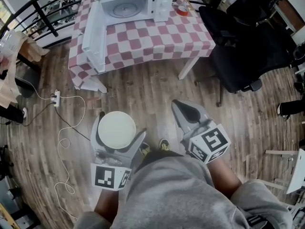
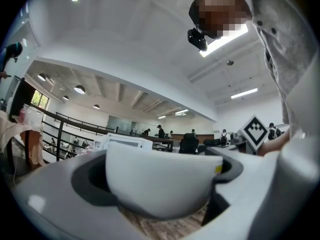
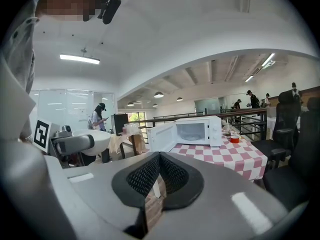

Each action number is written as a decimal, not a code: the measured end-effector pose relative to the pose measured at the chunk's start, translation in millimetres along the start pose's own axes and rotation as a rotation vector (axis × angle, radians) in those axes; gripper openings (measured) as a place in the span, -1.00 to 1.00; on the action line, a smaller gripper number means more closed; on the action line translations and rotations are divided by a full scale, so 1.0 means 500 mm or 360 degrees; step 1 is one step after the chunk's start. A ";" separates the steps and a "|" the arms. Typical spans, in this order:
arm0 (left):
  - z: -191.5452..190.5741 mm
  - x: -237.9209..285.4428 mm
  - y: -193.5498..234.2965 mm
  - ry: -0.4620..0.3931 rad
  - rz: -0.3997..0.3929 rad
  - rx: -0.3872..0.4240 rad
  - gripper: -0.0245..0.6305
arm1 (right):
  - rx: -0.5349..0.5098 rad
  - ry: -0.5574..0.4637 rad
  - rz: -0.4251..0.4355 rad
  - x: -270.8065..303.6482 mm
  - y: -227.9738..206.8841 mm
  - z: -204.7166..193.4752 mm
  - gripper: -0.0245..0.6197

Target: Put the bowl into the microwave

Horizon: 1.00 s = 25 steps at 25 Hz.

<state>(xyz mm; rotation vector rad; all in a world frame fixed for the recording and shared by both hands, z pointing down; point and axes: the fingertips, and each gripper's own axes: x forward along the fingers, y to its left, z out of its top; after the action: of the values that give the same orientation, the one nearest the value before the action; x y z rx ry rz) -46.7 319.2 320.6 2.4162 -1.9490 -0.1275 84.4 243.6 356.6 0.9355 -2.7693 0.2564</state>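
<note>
Holds white bowl (image 1: 116, 129) in left gripper (image 1: 119, 128), jaws clamped on its sides, rim up, over wood floor (image 1: 143, 89). Carries nothing in right gripper (image 1: 181, 107) — jaws pressed together tip to tip. Locates microwave (image 1: 138, 4) on checkered table (image 1: 167, 37), door (image 1: 93, 30) swung wide — well apart from bowl.
</note>
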 end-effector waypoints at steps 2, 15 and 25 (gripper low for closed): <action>-0.002 -0.008 0.015 -0.0006 -0.0004 -0.0009 0.72 | -0.0010 0.0003 -0.0001 0.011 0.015 0.002 -0.93; -0.003 -0.038 0.055 -0.0049 -0.0036 -0.0080 0.72 | -0.0055 0.0049 -0.0037 0.033 0.075 0.010 -0.93; 0.001 -0.059 0.062 -0.0061 -0.0012 -0.0097 0.72 | -0.0056 0.0022 -0.0028 0.038 0.092 0.009 -0.93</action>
<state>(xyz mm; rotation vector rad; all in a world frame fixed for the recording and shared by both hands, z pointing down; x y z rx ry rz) -82.9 341.3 324.0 2.4005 -1.9222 -0.2320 40.9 267.7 352.7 0.9455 -2.7423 0.2102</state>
